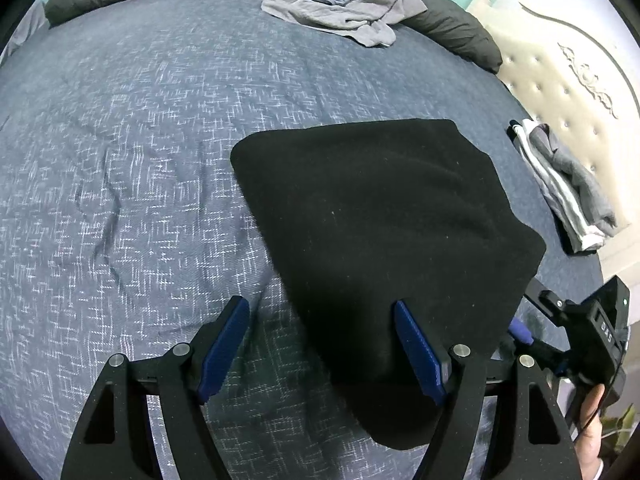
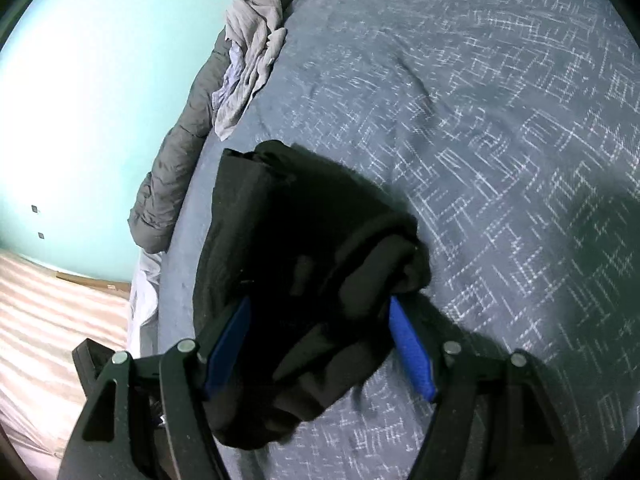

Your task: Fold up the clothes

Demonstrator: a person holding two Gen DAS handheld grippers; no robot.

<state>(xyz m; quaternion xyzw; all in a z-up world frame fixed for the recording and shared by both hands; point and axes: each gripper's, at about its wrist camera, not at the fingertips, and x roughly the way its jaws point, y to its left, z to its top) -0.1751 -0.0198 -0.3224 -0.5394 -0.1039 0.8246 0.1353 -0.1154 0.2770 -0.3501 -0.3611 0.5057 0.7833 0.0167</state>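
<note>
A folded black garment point(image 1: 380, 220) lies flat on the blue-grey patterned bedspread point(image 1: 140, 140). My left gripper point(image 1: 320, 306) is open and straddles the garment's near left edge: its right finger is over the cloth and its left finger point(image 1: 232, 332) over bare bedspread. The right gripper's body point(image 1: 580, 332) is at the garment's right edge, with a hand point(image 1: 592, 412) behind it. In the right wrist view, the black garment point(image 2: 304, 260) bunches thickly between the wide-set jaws of my right gripper point(image 2: 318, 308). The cloth rests on the bed and the pads do not clamp it.
A heap of loose grey clothes point(image 1: 340, 4) point(image 2: 248, 60) lies at the far edge against a rolled dark grey duvet point(image 1: 452, 28) point(image 2: 172, 168). A folded grey-and-white stack point(image 1: 568, 188) sits near the cream headboard point(image 1: 560, 80). Teal wall point(image 2: 80, 100) and floor point(image 2: 40, 320) lie beyond the bed's edge.
</note>
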